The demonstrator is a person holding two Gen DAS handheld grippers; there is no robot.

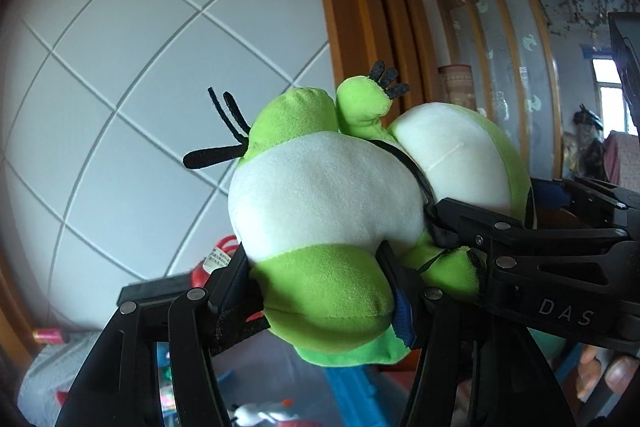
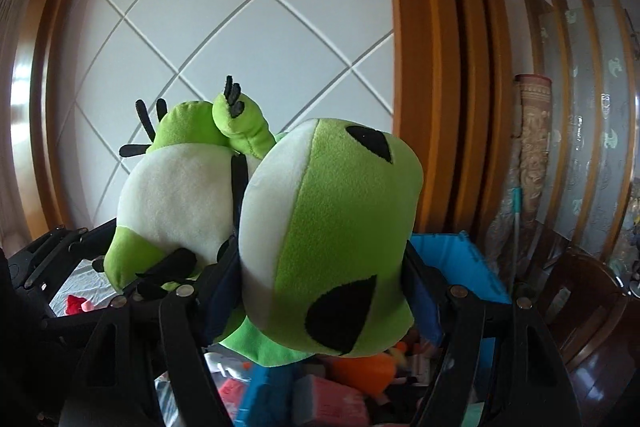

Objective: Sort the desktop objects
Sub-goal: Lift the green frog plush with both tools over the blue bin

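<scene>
A green and white plush frog (image 1: 320,195) with black felt toes hangs in the air, held by both grippers. In the left wrist view my left gripper (image 1: 316,267) is shut on the frog's lower body, its fingers (image 1: 228,283) pressing the green plush from both sides. My right gripper (image 1: 452,223) reaches in from the right against the frog's head end. In the right wrist view my right gripper (image 2: 324,267) is shut on the frog's head (image 2: 332,227), which shows two black eye patches. The left gripper (image 2: 160,275) grips the body at the lower left.
A blue bin (image 2: 460,259) with several toys sits below the frog. Behind is a white panelled wall (image 2: 240,27) in a wooden frame. At right stand a rolled carpet (image 2: 534,147) and a dark wooden chair (image 2: 592,299). A person's fingers (image 1: 608,375) show at lower right.
</scene>
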